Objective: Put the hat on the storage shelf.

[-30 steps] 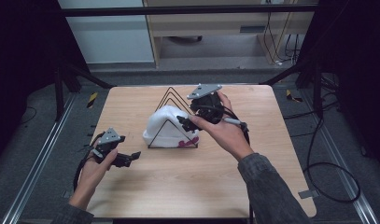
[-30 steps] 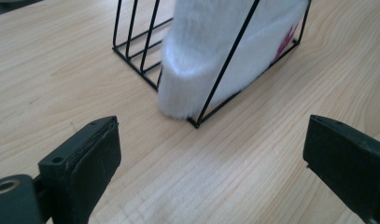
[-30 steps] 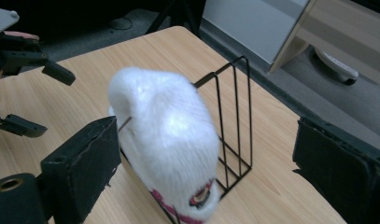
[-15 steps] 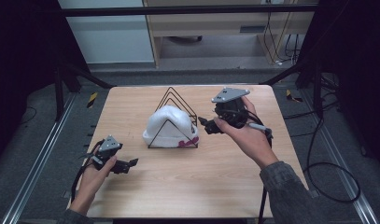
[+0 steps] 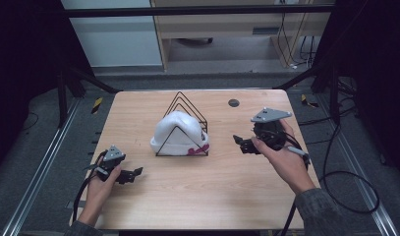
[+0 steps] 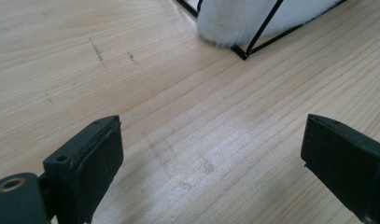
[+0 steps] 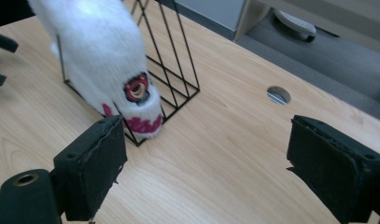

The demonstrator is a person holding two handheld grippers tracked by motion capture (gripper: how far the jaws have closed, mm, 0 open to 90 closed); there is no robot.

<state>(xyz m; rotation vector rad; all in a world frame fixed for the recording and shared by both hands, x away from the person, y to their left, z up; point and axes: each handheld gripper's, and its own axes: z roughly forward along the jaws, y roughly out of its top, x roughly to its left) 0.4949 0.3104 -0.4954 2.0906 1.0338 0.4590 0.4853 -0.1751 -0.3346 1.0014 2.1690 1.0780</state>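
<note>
White fluffy knit hat [image 5: 180,132] with pink lettering and a small round badge on its cuff is draped over the black wire triangular rack [image 5: 186,109], which stands mid-way across the pale wooden tabletop [image 5: 202,191]. Seen along the right gripper [image 5: 244,145], the hat's cuff lies just ahead of and beyond its left-hand finger [image 7: 92,165], with the other finger [image 7: 334,165] standing far off over bare wood; the fingers are spread wide and hold nothing. The left gripper [image 5: 131,174] hovers low over the tabletop, fingers also spread and empty, and in its own view the hat's woolly edge [image 6: 253,21] and a rack corner sit well ahead of its fingertips, up and between them. Judging from this, the hat looks seated on the rack and the step in hand seems to be drawing clear. To do that well, the right fingers should remain parted so no fleece snags on a pad, and back straight away from the cuff rather than sweeping sideways, since a brush against the light wire frame could tip it or drag the hat askew. The left gripper need only keep clear of the rack's near corner.
</note>
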